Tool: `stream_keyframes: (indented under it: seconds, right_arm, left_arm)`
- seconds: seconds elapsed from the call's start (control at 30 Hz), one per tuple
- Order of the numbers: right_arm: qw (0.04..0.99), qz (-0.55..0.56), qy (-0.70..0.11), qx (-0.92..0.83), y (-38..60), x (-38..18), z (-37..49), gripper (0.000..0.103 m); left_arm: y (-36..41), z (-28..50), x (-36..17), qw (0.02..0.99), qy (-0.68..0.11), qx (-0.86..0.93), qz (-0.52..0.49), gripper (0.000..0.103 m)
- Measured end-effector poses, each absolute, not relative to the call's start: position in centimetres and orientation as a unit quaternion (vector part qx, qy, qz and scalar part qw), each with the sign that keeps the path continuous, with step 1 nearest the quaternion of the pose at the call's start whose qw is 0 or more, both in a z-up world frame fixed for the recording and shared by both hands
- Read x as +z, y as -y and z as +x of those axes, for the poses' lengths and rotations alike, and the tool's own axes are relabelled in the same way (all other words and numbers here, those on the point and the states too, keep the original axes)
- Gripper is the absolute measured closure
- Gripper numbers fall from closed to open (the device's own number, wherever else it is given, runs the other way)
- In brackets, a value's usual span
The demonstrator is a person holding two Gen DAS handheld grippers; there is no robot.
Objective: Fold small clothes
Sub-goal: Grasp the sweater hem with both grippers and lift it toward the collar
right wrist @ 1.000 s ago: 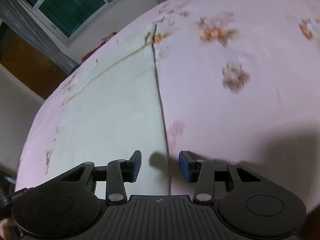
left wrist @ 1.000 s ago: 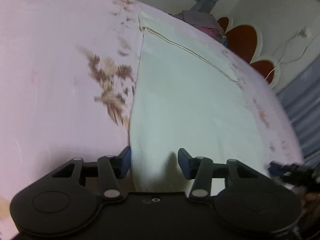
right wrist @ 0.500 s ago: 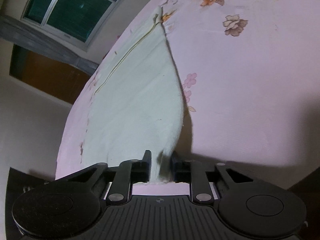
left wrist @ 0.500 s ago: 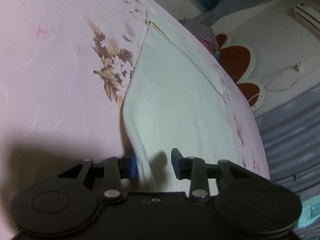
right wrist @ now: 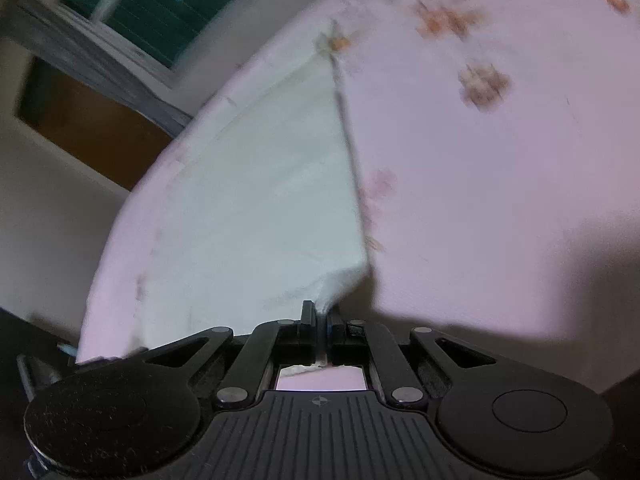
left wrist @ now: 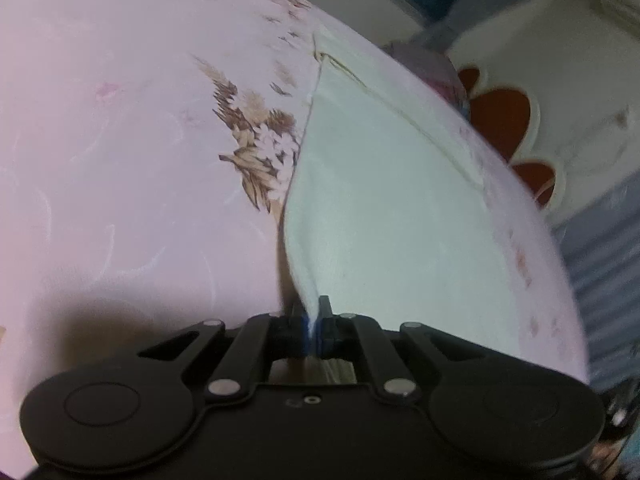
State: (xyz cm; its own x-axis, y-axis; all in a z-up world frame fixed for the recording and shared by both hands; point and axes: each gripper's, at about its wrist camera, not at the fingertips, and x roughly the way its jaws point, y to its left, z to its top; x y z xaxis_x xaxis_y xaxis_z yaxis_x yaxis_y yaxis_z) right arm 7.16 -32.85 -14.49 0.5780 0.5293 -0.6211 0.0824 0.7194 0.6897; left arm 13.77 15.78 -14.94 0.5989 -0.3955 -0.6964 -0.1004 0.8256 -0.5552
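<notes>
- The left gripper has its jaws pressed together on the near left corner of the pale cloth; a thin fold of fabric runs up out of the pinch.
- From that corner the cloth's left edge rises off the pink bedsheet and curves away toward the far end, where the rest of the cloth lies flat.
- A thin seam line crosses the far part of the cloth, with a narrow band beyond it.
- A brown flower print on the sheet sits just left of the cloth's raised edge.
- The right gripper is likewise closed tight on the near right corner of the pale cloth, the fabric bunched and lifted where it enters the jaws.
- In the right wrist view the cloth's right edge runs straight away to a far corner; the pink bedsheet spreads to the right, with blurred orange flower prints at the far side.
- A window with a pale frame shows at the far left of that view.
- A cream and red scalloped headboard stands beyond the far right edge of the bed.
- No brand, label or writing can be read; only a small crosshair mark shows on the right gripper's body.
</notes>
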Motion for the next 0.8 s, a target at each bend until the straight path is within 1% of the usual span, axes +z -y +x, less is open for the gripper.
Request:
stream_keyframes:
  seconds: [0.1, 0.27, 0.37, 0.5, 0.6, 0.67, 0.8]
  right_arm:
    - [0.827, 0.368, -0.394, 0.16, 33.6, -12.3, 7.2, 0.1]
    - [0.852, 0.345, -0.347, 0.185, 33.7, -7.7, 11.0, 0.099]
    - [0.866, 0.334, -0.318, 0.192, 33.5, -5.0, 14.9, 0.1]
    - [0.879, 0.328, -0.298, 0.178, 33.4, -2.1, 21.4, 0.1]
    - [0.881, 0.331, -0.298, 0.159, 33.6, -1.3, 27.2, 0.1]
    - [0.879, 0.334, -0.305, 0.149, 33.5, -1.8, 31.9, 0.1]
    - [0.862, 0.36, -0.335, 0.126, 34.2, -4.8, 40.7, 0.099]
  left_arm:
    - [-16.1, 13.5, -13.0, 0.858, -0.404, -0.099, -0.302, 0.1]
    - [-16.8, 16.1, -9.6, 0.87, -0.355, -0.109, -0.325, 0.1]
    - [-16.8, 20.2, -7.5, 0.876, -0.327, -0.122, -0.332, 0.1]
    - [-16.4, 27.6, -5.3, 0.88, -0.298, -0.141, -0.342, 0.1]
    - [-15.9, 34.1, -5.1, 0.882, -0.297, -0.142, -0.338, 0.1]
    - [-15.7, 38.6, -5.8, 0.878, -0.307, -0.139, -0.341, 0.1]
    - [-15.2, 46.7, -8.7, 0.868, -0.341, -0.131, -0.336, 0.1]
